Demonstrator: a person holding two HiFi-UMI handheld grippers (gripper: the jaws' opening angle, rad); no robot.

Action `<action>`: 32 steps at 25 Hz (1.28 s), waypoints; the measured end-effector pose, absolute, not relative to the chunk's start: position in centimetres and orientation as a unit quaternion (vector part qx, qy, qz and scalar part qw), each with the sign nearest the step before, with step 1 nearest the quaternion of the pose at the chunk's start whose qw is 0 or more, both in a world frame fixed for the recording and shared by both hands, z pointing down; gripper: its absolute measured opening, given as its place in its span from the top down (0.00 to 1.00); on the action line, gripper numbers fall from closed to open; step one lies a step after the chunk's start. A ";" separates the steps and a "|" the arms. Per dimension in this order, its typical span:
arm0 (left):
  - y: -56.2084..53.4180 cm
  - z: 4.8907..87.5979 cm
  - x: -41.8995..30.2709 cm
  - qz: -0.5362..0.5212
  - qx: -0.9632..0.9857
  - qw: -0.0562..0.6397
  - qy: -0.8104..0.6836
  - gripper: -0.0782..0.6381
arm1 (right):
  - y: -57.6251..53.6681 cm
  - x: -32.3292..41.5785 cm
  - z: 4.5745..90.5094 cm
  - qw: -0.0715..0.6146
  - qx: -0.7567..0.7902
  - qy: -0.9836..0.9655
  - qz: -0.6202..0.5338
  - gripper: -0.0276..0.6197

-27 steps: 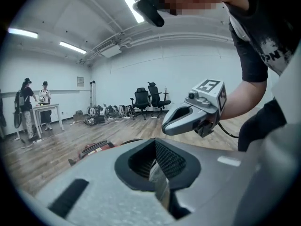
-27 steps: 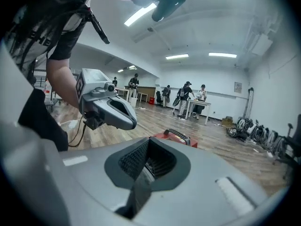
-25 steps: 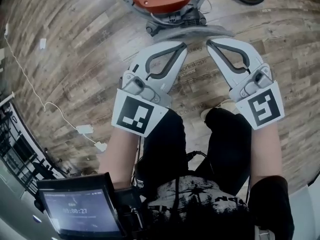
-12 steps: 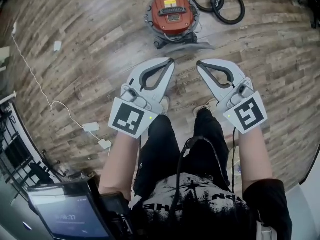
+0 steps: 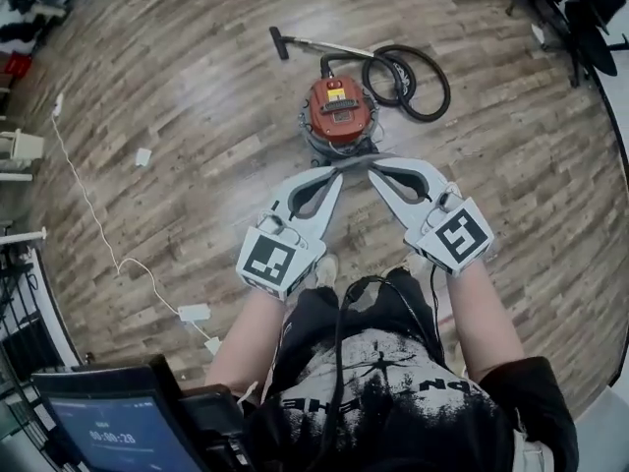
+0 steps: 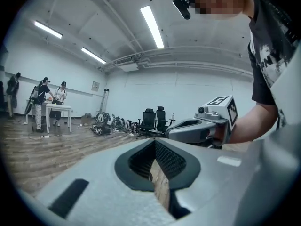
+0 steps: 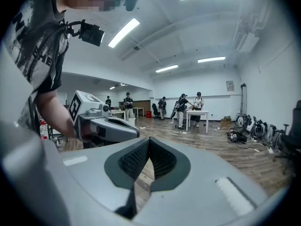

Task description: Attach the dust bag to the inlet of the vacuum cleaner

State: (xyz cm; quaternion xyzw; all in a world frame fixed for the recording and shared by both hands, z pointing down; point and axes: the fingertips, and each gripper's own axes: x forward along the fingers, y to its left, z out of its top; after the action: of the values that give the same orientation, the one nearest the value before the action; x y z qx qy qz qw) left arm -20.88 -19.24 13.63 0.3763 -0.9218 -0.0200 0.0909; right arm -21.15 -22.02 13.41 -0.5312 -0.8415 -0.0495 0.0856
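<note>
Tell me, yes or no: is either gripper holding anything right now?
No, the left gripper and the right gripper are both shut with nothing between their jaws.

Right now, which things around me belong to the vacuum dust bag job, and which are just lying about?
For the job:
- vacuum cleaner
- its black hose
- floor nozzle on its wand
- left claw and right claw, both shut and empty
No dust bag can be made out.

Lying about:
- white charger with its cable
- paper scrap
- office chairs
</note>
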 end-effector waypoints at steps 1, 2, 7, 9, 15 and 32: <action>-19.5 12.6 -20.3 -0.019 0.381 0.092 -0.920 0.89 | -22.3 -20.5 12.2 0.088 -0.529 -0.843 -0.039 0.95; -19.8 11.7 -20.1 -0.017 0.385 0.092 -0.918 0.89 | -22.6 -20.3 11.1 0.090 -0.525 -0.846 -0.031 0.95; -20.8 8.6 -18.7 -0.008 0.406 0.076 -0.911 0.89 | -23.2 -18.6 7.7 0.070 -0.521 -0.850 -0.026 0.95; -20.8 7.2 -18.4 -0.004 0.410 0.066 -0.910 0.89 | -23.2 -18.5 6.6 0.060 -0.520 -0.852 -0.032 0.95; -19.5 4.3 -16.6 -0.006 0.407 0.044 -0.913 0.89 | -22.1 -17.1 4.8 0.033 -0.526 -0.849 -0.042 0.95; -20.0 4.2 -12.6 0.023 0.427 0.030 -0.903 0.89 | -22.9 -13.8 5.0 0.019 -0.505 -0.861 -0.060 0.95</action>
State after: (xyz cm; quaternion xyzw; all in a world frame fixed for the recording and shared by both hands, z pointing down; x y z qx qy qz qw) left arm -12.56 -20.03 4.18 0.4272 -0.9034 0.0226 0.0304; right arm -13.84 -22.89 5.01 -0.5045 -0.8611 -0.0601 0.0191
